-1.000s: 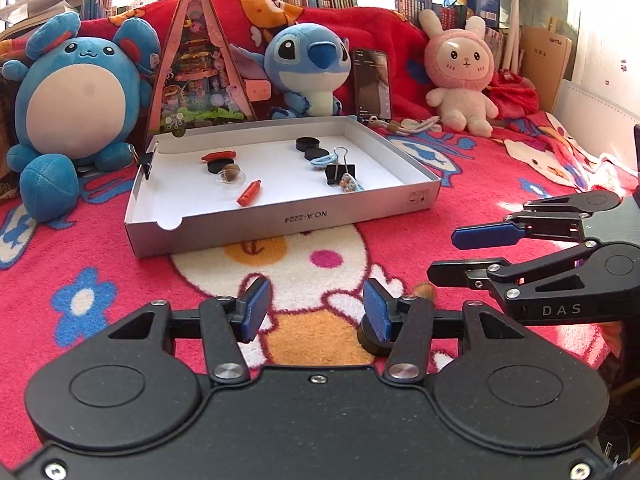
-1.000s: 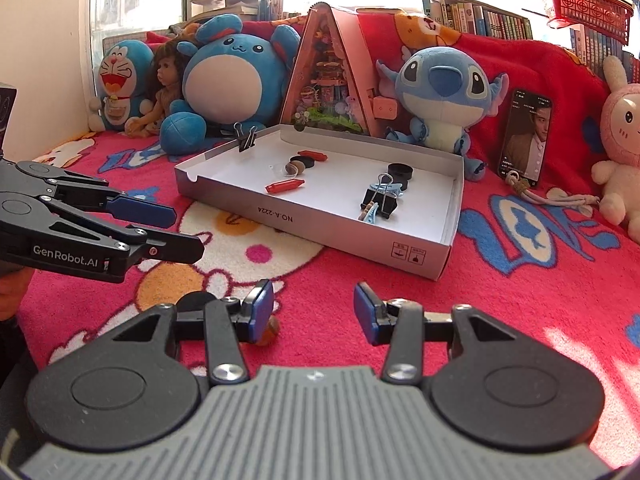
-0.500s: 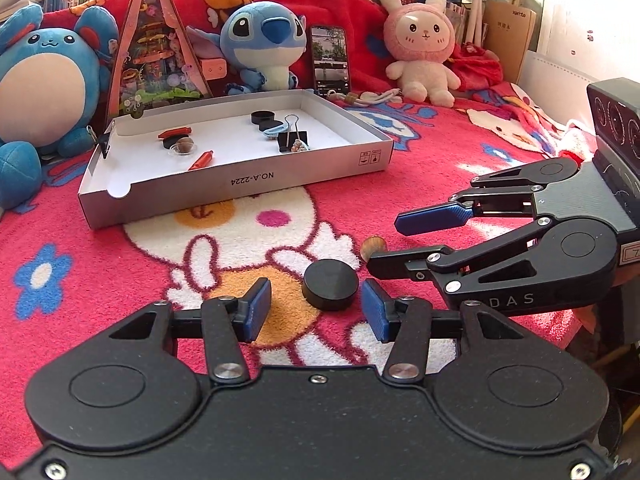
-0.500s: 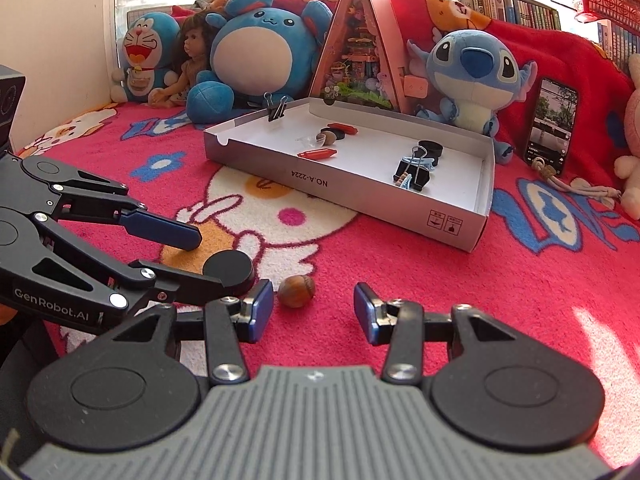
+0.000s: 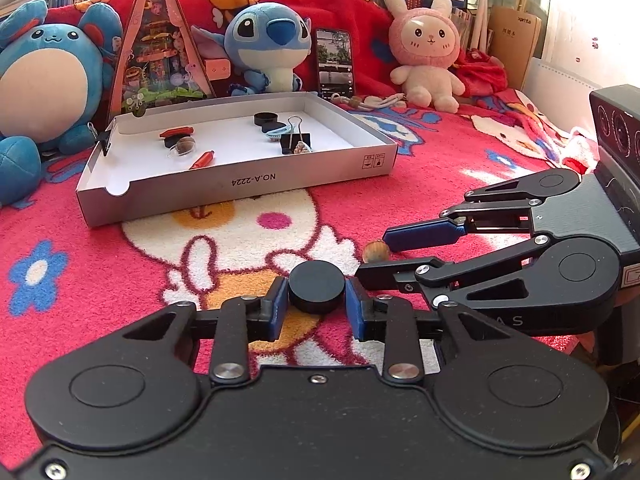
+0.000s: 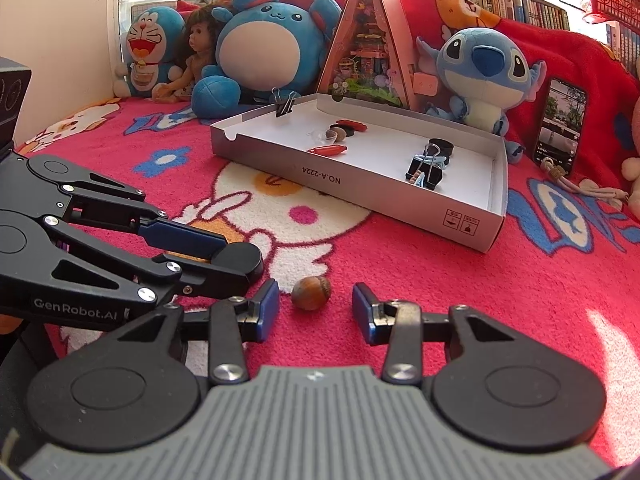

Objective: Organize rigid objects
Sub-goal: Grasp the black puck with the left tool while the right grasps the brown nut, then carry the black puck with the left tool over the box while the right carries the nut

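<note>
Since half a second ago the left tool [image 5: 317, 303] has closed its blue pads on the round black plastic cap [image 5: 317, 287], low over the red cartoon blanket [image 5: 420, 168]. Beside it, the right tool [image 6: 316, 314] stands wide open around the small brown hazelnut [image 6: 311, 298], not touching. Farther, the shallow white cardboard box [image 6: 400, 196] holds other small items.

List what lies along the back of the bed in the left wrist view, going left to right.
Blue round plush → triangular diorama box → Stitch plush → phone → pink bunny plush.
</note>
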### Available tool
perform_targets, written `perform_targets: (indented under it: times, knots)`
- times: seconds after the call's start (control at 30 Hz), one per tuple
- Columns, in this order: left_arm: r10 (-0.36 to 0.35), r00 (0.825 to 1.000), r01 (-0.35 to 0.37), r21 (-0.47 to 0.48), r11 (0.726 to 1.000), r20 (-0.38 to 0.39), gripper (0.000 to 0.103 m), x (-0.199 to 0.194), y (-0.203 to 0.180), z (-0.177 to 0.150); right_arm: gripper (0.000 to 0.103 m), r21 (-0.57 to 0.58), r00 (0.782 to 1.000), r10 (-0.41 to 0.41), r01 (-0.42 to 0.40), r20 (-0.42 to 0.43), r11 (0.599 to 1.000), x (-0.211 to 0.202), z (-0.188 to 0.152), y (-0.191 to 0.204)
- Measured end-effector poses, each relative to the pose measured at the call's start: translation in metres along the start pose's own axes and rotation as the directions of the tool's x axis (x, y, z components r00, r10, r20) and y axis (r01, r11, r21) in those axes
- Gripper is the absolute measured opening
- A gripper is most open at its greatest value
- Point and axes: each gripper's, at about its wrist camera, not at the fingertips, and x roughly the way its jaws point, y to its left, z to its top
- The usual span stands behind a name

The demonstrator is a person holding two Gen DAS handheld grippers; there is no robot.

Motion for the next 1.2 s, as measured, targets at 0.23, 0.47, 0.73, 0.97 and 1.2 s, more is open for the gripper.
perform_targets:
  times: [0.23, 0.47, 0.73, 0.97, 1.2]
  knots:
    - [0.010, 1.000, -0.010, -0.010, 1.000, 0.004, 0.030, -0.001, 0.001, 0.000, 0.025, -0.009, 1.000, -0.004, 0.004, 0.009, 1.000, -0.001, 0.001, 0.006]
    - [0.037, 0.999, -0.037, -0.037, 0.999, 0.010, 0.030, -0.002, 0.004, 0.004, 0.025, 0.015, 0.999, -0.022, 0.022, 0.027, 1.000, -0.003, 0.004, 0.004]
    - [0.083, 0.995, -0.079, -0.064, 0.995, 0.051, 0.030, -0.006, 0.014, 0.025, 0.025, 0.068, 0.993, -0.113, 0.110, 0.038, 0.992, -0.007, 0.018, -0.002]
    - [0.142, 0.987, -0.133, -0.114, 0.985, 0.074, 0.030, 0.000, 0.031, 0.061, 0.025, 0.168, 0.979, -0.201, 0.191, 0.041, 0.967, -0.005, 0.042, -0.017]
    - [0.211, 0.977, -0.201, -0.197, 0.960, 0.032, 0.030, 0.027, 0.051, 0.093, 0.025, 0.239, 0.957, -0.289, 0.276, 0.022, 0.931, 0.014, 0.069, -0.033]
